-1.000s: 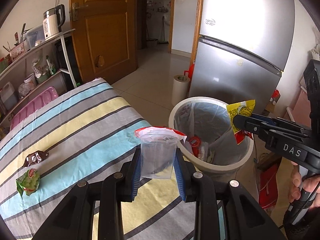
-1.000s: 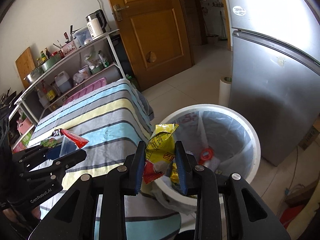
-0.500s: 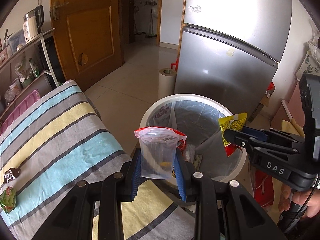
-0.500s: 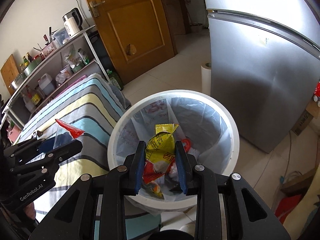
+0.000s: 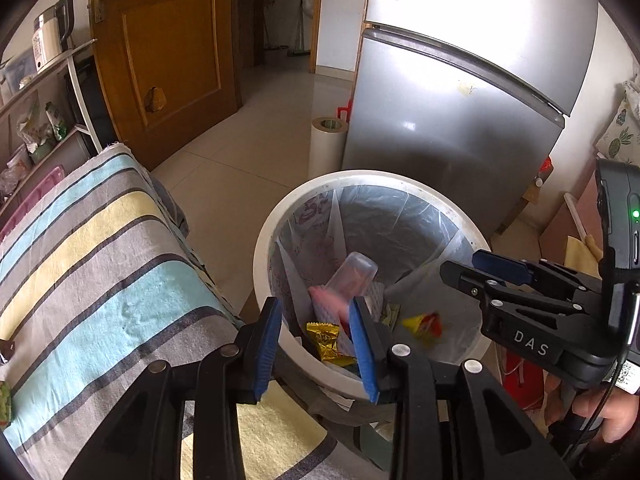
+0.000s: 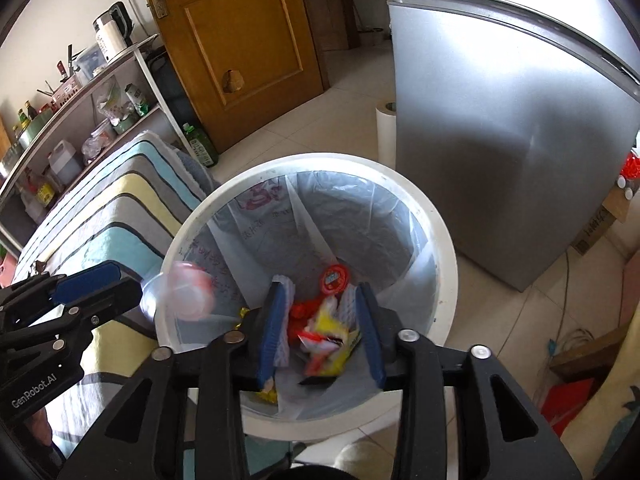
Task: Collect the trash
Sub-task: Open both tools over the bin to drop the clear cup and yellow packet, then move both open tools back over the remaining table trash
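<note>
Over the white lined trash bin (image 5: 267, 257) beside the striped tablecloth (image 5: 100, 264), the left gripper (image 5: 316, 344) and right gripper (image 6: 322, 334) both hover with jaws spread wide and empty, while the clear plastic cup (image 6: 182, 292) and the blurred yellow-and-red snack wrapper (image 6: 326, 338) appear to be dropping free into the liner; a good release, by this view, keeps each gripper well inside the rim line and opened fully so light film cannot cling to the pads. Legible writing, largest first: "GenRobot.AI" on the left gripper body, "DAS" on the right; the liner's red print is unreadable.
</note>
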`<state>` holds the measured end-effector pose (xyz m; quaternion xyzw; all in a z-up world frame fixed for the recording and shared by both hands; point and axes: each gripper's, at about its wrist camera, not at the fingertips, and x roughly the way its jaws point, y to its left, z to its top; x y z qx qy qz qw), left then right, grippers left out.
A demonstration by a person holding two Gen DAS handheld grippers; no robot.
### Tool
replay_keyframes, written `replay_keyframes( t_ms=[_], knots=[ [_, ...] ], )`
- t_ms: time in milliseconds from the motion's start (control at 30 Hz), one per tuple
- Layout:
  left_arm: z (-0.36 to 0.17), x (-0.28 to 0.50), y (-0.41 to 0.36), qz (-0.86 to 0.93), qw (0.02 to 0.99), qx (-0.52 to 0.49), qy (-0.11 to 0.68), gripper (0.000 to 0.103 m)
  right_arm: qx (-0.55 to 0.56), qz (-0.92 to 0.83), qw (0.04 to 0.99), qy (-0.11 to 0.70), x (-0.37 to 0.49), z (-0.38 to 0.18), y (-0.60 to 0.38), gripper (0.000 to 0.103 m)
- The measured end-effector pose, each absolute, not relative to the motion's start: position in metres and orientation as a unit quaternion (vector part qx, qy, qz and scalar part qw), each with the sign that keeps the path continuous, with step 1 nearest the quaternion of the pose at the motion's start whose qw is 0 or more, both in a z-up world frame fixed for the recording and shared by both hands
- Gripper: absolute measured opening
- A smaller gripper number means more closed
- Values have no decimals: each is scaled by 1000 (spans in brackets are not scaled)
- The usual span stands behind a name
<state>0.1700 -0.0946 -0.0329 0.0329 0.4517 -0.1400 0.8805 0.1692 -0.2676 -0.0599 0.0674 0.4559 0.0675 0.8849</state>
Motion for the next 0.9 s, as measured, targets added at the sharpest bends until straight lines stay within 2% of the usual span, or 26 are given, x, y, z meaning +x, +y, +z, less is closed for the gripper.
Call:
replay_keyframes(
  t_ms=[33,133,900],
  knots=[
    [-33,170,-95,-138,882,35,450,42,71,68,886,453,169,-60,-268,49],
    [-28,167,-92,-134,886,33,442,45,77,69,886,451,166,-59,-269,50],
    [25,89,5,-58,924,-15,378,47,85,121,913,381,120,4,-218,50]
  ],
)
